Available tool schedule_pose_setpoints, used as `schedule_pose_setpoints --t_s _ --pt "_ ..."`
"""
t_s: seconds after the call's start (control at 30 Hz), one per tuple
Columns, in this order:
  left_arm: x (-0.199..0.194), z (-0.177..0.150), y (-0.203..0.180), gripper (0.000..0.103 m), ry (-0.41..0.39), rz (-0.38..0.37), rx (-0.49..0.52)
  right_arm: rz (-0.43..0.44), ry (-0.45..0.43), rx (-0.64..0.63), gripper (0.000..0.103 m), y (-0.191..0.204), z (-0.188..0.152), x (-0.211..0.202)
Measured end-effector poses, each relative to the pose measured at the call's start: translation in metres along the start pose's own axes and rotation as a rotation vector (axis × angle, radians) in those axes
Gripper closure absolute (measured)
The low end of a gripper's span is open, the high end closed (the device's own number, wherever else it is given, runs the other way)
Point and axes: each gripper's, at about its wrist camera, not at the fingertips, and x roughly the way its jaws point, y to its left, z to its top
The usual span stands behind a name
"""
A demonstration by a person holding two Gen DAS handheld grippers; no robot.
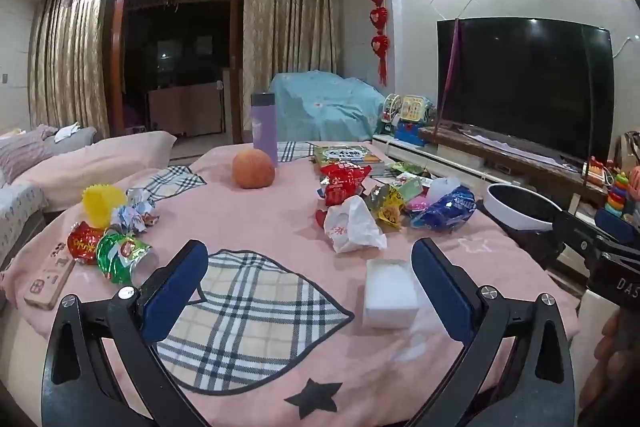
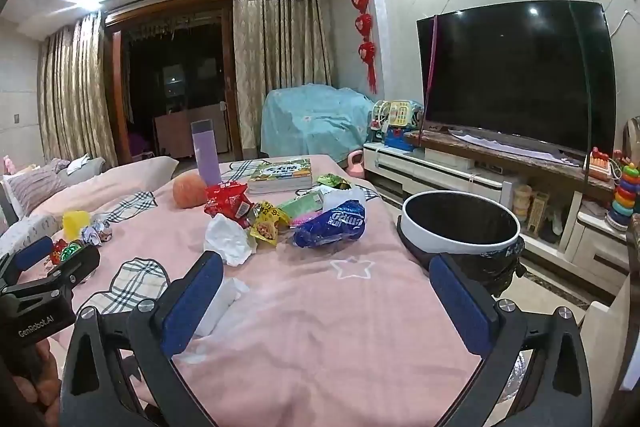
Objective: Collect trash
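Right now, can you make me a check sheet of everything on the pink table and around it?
Surface: pink cloth with plaid leaf patches covers the table.
Job's things: white-rimmed bin at the table's right edge; red bag, blue bag, yellow wrapper, crumpled white bag and green wrapper lie loose on the cloth.
Clutter: orange ball, purple bottle, book, white block, pink remote.
Grippers: left gripper open, empty; right gripper open, empty.
Cables: nothing seen.
Surroundings: dark TV, curtains, toys on the TV stand.
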Motion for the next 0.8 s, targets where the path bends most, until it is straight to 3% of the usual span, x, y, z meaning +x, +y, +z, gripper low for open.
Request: schedule_pose_setpoints --t_s 0.8 --pt "0.0005 -0.0014 -0.0036 0.000 -0.006 0.005 0.001 -0.007 -0.003 -0.009 0.000 0.0009 0.0003 -0.0016"
